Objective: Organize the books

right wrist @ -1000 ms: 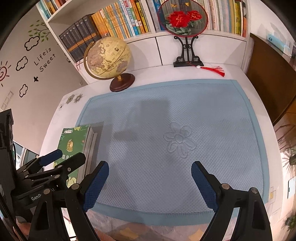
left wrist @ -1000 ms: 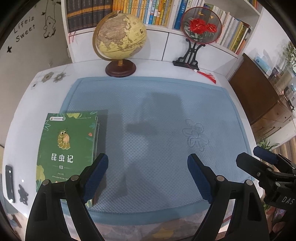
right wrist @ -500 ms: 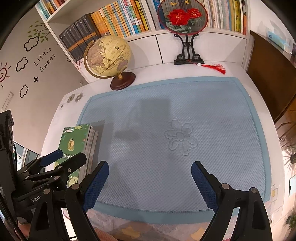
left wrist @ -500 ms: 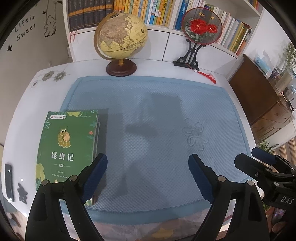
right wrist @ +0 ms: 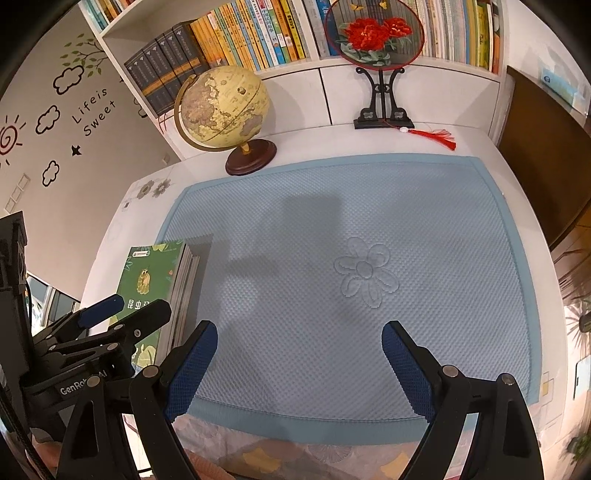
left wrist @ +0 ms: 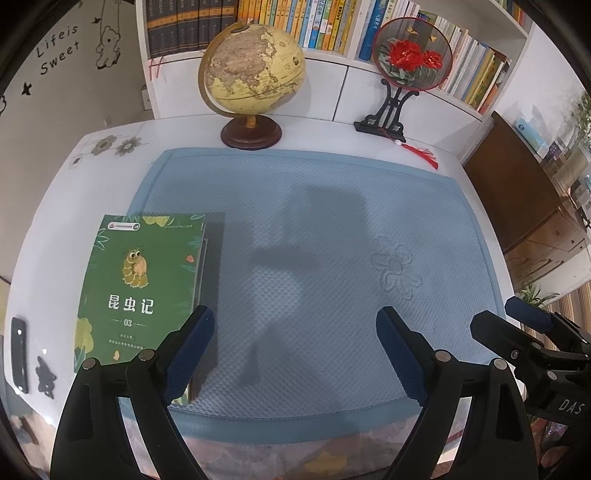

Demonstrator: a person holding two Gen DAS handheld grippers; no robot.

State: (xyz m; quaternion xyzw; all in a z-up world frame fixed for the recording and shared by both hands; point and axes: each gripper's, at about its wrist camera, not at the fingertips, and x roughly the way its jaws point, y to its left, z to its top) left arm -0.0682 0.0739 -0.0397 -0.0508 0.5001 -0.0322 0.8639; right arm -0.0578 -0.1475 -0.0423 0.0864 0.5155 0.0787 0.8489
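Note:
A stack of books with a green cover on top (left wrist: 138, 284) lies at the left edge of the blue mat (left wrist: 332, 229); it also shows in the right wrist view (right wrist: 155, 280). My left gripper (left wrist: 295, 332) is open and empty, above the mat's near edge, its left finger just right of the stack. My right gripper (right wrist: 299, 347) is open and empty over the mat's near middle. The right gripper shows at the right in the left wrist view (left wrist: 528, 332). The left gripper shows at the left in the right wrist view (right wrist: 122, 314).
A globe (left wrist: 253, 70) and a round red-flower fan on a black stand (left wrist: 410, 59) stand behind the mat. A bookshelf (left wrist: 332, 22) full of books lines the back wall. A dark remote-like object (left wrist: 18, 354) lies at the table's left edge. A brown cabinet (left wrist: 524, 192) is on the right.
Both grippers have drawn back slightly and risen a little; the view shifts marginally. The books have not moved.

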